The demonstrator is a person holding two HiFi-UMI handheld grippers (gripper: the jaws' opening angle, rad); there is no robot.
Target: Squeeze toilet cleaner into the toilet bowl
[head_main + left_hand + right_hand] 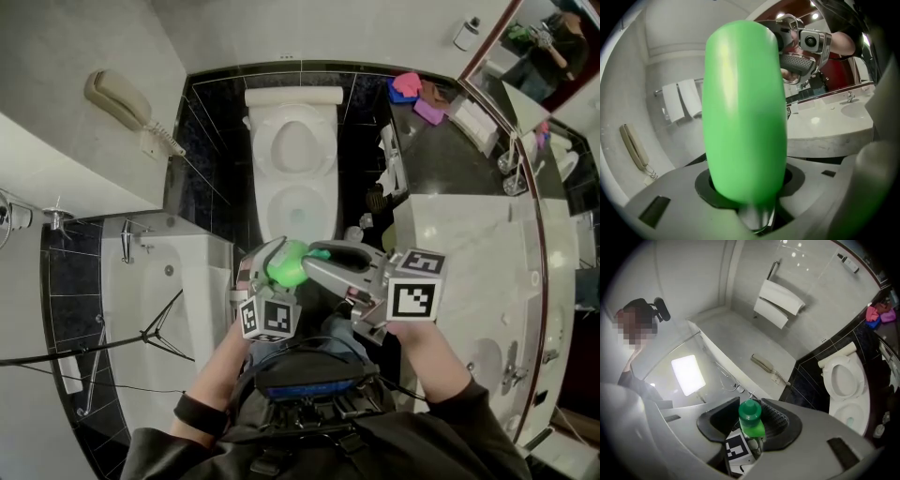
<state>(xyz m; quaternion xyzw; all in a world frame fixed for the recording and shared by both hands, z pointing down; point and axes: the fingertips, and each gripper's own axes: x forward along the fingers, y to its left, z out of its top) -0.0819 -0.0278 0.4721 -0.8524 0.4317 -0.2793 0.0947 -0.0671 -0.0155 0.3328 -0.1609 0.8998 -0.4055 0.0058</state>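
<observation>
place: bathroom | evidence: toilet (292, 155), bathtub (155, 281), vanity counter (459, 234), mirror (539, 56), wall phone (117, 98)

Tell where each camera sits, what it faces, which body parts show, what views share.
Head view: on the head, steeply down at the toilet; forearms, left gripper, right gripper show.
Left gripper view: on that gripper, facing the green bottle; right hand behind.
Right gripper view: on that gripper, facing the bottle's cap; torso at left.
Shared: bottle in all; toilet in head and right gripper views.
</observation>
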